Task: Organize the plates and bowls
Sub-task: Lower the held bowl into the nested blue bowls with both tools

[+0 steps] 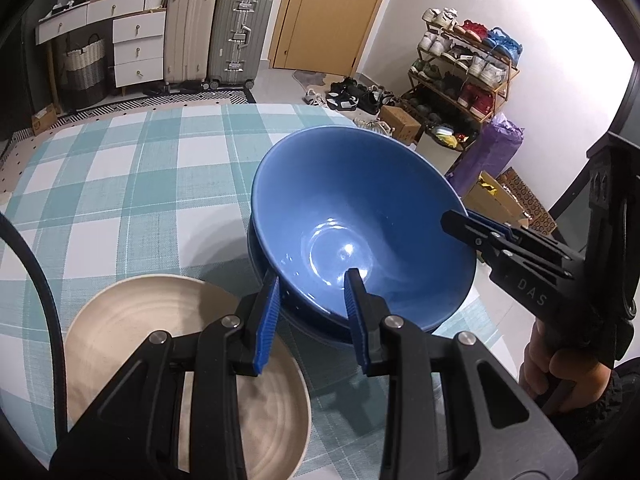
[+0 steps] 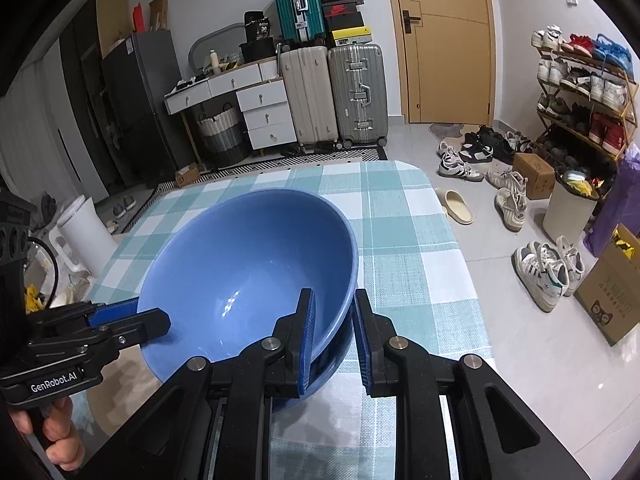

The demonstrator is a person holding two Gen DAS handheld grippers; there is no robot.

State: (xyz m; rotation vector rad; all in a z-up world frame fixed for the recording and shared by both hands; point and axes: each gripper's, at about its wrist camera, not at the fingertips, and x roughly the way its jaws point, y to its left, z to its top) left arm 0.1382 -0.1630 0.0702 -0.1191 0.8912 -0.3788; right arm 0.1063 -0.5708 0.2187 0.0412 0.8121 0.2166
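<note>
Both tools (image 1: 312, 294) (image 2: 334, 316) clamped on blue bowl (image 1: 360, 216) rim.

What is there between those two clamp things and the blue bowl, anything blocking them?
Nothing visible. The left gripper and the right gripper each straddle the rim of the blue bowl, on opposite sides. A second blue bowl sits directly beneath it, and the beige plate lies off to one side on the checked tablecloth.

Walls: white, plain.
Floor (image 2: 532, 364): pale glossy tile — shoes (image 2: 460, 164) scattered by the door (image 2: 448, 40).
Door: wooden, shut.
Back wall: suitcases (image 2: 332, 92) upright beside a white drawer desk (image 2: 240, 96).
Right: shoe rack (image 2: 584, 96) — full.
Table (image 2: 408, 232): teal checked cloth.
</note>
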